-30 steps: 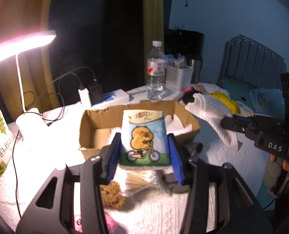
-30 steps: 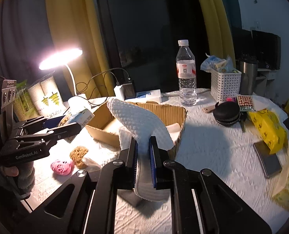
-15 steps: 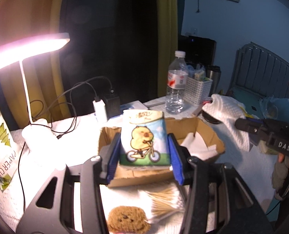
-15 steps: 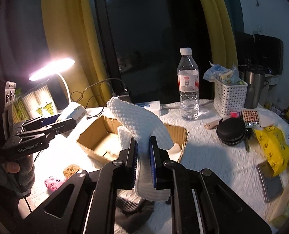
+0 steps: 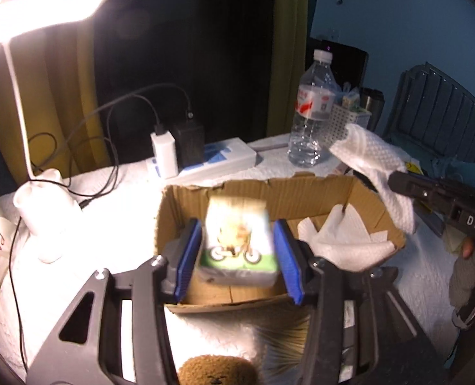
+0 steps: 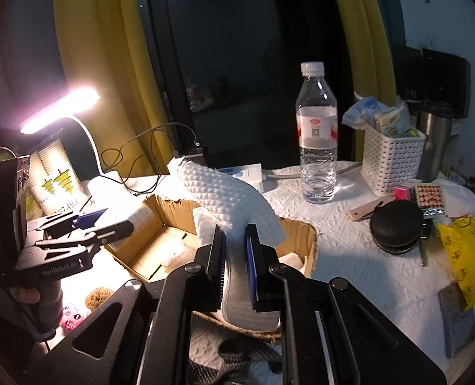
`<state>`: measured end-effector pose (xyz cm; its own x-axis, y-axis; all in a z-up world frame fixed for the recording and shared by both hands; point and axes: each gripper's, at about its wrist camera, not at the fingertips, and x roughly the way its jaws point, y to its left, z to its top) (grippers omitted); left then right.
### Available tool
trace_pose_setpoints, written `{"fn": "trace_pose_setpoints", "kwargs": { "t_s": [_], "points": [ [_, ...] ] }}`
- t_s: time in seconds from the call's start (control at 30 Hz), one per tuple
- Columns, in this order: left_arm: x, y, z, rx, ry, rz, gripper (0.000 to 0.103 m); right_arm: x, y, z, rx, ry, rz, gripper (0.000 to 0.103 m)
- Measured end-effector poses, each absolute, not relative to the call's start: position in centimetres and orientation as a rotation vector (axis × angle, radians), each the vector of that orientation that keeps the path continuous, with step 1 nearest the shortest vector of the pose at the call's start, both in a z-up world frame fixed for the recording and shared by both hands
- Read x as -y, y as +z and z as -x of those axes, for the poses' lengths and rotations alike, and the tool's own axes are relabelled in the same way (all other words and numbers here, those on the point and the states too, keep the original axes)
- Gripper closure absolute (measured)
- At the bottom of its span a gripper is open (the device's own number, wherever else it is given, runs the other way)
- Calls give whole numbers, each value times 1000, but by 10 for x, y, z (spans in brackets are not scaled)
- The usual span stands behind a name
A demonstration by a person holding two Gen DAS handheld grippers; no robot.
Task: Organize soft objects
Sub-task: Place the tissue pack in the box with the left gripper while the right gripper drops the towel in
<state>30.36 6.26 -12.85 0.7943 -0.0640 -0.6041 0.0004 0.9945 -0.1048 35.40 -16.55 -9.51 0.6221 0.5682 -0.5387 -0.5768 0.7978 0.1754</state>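
My left gripper [image 5: 237, 256] is open over the cardboard box [image 5: 317, 192]. The tissue pack [image 5: 237, 243] with a cartoon animal on a bicycle is blurred between the blue pads, apart from both, inside the box. White tissues [image 5: 340, 237] lie in the box's right part. My right gripper [image 6: 234, 266] is shut on a folded white waffle cloth [image 6: 227, 199], held above the box's near right corner [image 6: 301, 240]. The cloth [image 5: 375, 163] and right gripper also show at the right of the left wrist view. The left gripper [image 6: 86, 224] shows at the left of the right wrist view.
A lit desk lamp [image 5: 29, 16], chargers with cables [image 5: 163, 154] and a water bottle [image 5: 311, 112] stand behind the box. A brown plush [image 5: 218, 372] and cotton swabs [image 5: 279, 337] lie in front. A white basket [image 6: 391, 157], black round case [image 6: 397, 227] and yellow bag [image 6: 465, 256] are at the right.
My left gripper moved forward over the box and opened, letting go of the tissue pack, which is dropping into the box. My right gripper moved toward the box with the cloth.
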Motion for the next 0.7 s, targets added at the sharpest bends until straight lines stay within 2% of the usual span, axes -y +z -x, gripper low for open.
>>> {"fn": "trace_pose_setpoints", "kwargs": {
  "t_s": [0.07, 0.13, 0.17, 0.23, 0.27, 0.3, 0.7],
  "points": [
    [-63, -130, -306, -659, -37, 104, 50, 160, -99, -358, -621, 665, 16, 88],
    [-64, -131, -306, -663, -30, 110, 50, 154, -104, -362, -634, 660, 32, 71],
    [-65, -132, -306, -665, -28, 114, 49, 151, -105, -363, -641, 657, 38, 58],
    [-66, -132, -307, -670, -23, 121, 46, 149, -108, -364, -645, 655, 40, 57],
    [-67, -133, -306, -671, -21, 124, 36, 148, -108, -365, -648, 658, 40, 57],
    [-67, -133, -306, -670, -21, 126, 33, 147, -109, -364, -650, 657, 42, 57],
    [-61, -113, -285, -620, -21, 110, 32, 157, -103, -349, -649, 634, 34, 57]
  ]
}}
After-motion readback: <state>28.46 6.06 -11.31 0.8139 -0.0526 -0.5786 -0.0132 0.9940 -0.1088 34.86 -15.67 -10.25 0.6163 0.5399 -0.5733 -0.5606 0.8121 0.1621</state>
